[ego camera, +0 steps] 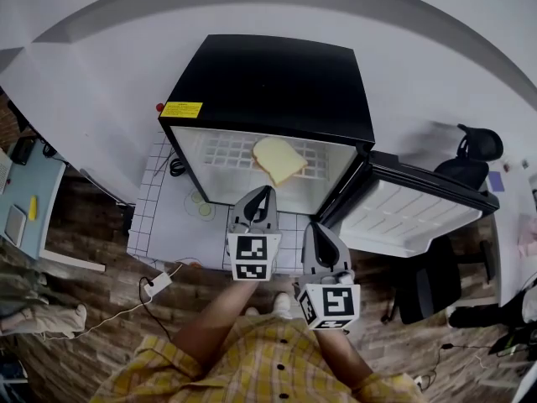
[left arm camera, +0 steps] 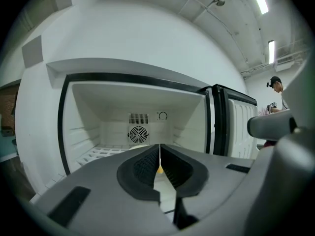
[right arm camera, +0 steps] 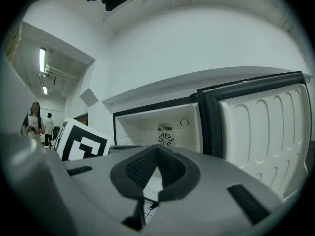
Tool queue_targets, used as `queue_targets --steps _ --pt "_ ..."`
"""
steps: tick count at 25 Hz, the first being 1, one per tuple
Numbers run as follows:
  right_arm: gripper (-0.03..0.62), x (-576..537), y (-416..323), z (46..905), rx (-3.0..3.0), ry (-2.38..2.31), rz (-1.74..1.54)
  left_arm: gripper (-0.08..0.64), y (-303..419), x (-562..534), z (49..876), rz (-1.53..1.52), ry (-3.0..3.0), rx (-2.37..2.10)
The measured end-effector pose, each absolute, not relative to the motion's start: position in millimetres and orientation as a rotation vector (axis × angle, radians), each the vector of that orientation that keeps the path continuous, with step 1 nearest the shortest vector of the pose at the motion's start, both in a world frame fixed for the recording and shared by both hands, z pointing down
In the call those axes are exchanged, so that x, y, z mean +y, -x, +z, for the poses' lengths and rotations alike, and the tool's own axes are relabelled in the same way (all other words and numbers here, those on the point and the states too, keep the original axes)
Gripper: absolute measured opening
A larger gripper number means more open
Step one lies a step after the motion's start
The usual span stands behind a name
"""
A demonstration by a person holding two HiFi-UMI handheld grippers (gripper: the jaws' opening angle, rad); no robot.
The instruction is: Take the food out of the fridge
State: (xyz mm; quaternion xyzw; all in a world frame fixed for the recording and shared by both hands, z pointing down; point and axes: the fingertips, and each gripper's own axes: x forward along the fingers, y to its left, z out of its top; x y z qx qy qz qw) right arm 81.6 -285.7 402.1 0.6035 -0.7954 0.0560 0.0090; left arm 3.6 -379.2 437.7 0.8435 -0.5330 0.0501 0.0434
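While the black mini fridge (ego camera: 268, 82) stands with its door (ego camera: 411, 212) swung wide to the right, its whole front opening is free to reach into. One yellow label (ego camera: 181, 109) sits at the top's front left corner, its print too small to read. One pale slice of bread (ego camera: 279, 159) lies on the white wire shelf (ego camera: 222, 151) inside. Both grippers have their jaws pressed together, holding nothing: the left gripper (ego camera: 267, 193) is just before the opening, and the right gripper (ego camera: 321, 229) is farther back, near the door.
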Motion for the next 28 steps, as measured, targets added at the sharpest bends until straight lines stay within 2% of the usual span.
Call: queue_targets --steps 3,5,8,13,17,25,28 --pt "0.006 -289 -84 405 -2.483 -1.883 0.188 0.009 -7 -392 453 0.098 -2.504 -1.53" --pt "0.006 -291 -86 406 -2.483 -1.884 0.195 0.102 -9 -399 465 -0.044 -2.376 -1.395" --pt "0.006 -294 -89 408 -2.484 -1.885 0.201 0.184 -5 -409 485 -0.345 -2.067 -1.173" --pt "0.006 -297 -89 410 -2.484 -1.878 0.209 0.219 -4 -420 498 -0.705 -1.652 -0.895" --pt "0.006 -300 -90 410 -2.482 -1.874 0.21 0.219 -7 -427 506 -0.843 -1.476 -0.805" --pt "0.006 -303 -96 412 -2.466 -1.88 0.202 0.213 -15 -440 516 -0.858 -1.422 -0.821" --pt "0.006 -304 -99 413 -2.461 -1.882 0.205 0.169 -11 -444 519 -0.872 -1.415 -0.832"
